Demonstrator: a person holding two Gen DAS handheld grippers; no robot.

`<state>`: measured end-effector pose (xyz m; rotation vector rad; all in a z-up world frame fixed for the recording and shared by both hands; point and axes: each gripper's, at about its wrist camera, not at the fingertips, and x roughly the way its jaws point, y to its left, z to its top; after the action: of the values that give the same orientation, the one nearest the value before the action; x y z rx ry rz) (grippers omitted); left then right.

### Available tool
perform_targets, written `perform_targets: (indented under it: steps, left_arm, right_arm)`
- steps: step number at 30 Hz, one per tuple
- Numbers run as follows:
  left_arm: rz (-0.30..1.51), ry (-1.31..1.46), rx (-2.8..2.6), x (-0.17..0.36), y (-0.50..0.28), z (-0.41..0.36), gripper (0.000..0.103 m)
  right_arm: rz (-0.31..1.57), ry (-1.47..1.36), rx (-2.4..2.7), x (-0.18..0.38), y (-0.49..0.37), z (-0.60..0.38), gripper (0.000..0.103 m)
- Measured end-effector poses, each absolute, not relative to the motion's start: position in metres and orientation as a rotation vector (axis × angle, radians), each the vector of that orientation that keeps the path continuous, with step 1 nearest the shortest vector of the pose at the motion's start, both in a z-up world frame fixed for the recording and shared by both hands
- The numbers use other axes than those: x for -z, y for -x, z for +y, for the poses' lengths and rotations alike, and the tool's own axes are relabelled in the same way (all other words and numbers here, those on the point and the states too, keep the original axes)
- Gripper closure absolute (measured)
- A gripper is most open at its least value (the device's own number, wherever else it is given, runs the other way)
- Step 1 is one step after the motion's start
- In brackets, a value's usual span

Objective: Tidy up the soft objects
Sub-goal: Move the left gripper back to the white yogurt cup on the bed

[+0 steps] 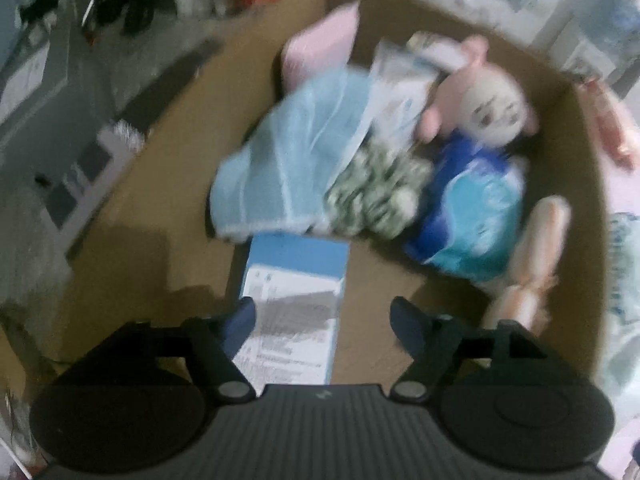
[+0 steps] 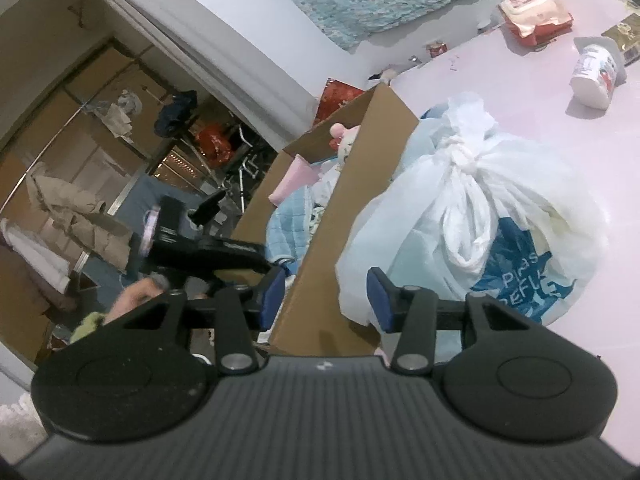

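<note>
I look down into a cardboard box (image 1: pixel 576 168) in the left wrist view. It holds a plush doll (image 1: pixel 480 152) in a blue dress, a light blue cloth (image 1: pixel 288 160), a pink cloth (image 1: pixel 320 52), a green-and-white fuzzy piece (image 1: pixel 376 196) and a blue-and-white carton (image 1: pixel 296 280). My left gripper (image 1: pixel 324 316) hovers open above the carton, which its right finger does not touch. In the right wrist view my right gripper (image 2: pixel 326 300) stands open at the box wall (image 2: pixel 340 216), gripping nothing. The left gripper (image 2: pixel 192 240) shows over the box.
A knotted white plastic bag (image 2: pixel 480 220) with blue print leans against the box on a pink tabletop (image 2: pixel 520 92). A tipped yoghurt cup (image 2: pixel 596 76) and a wipes packet (image 2: pixel 536 12) lie farther back. Cluttered floor and furniture lie left of the box.
</note>
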<state>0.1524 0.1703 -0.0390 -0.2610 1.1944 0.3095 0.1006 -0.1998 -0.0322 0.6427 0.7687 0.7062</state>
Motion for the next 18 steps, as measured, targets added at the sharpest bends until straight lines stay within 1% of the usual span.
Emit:
perform_targets:
  steps: [2, 7, 10, 18]
  left_arm:
    - [1.131, 0.232, -0.283, 0.021, -0.148, 0.159, 0.021]
    - [1.000, 0.185, -0.191, -0.024, -0.143, 0.119, 0.016]
    - [0.926, 0.149, -0.098, -0.047, -0.136, 0.089, 0.011]
    - [0.830, 0.050, 0.087, -0.087, -0.119, 0.014, 0.009]
  right_arm:
    - [0.772, -0.635, -0.689, 0.035, -0.099, -0.202, 0.054]
    - [0.764, -0.657, -0.641, 0.042, -0.093, -0.215, 0.044]
    - [0.751, -0.676, -0.609, 0.044, -0.088, -0.227, 0.041]
    - [0.677, -0.737, -0.546, 0.042, -0.069, -0.265, 0.036]
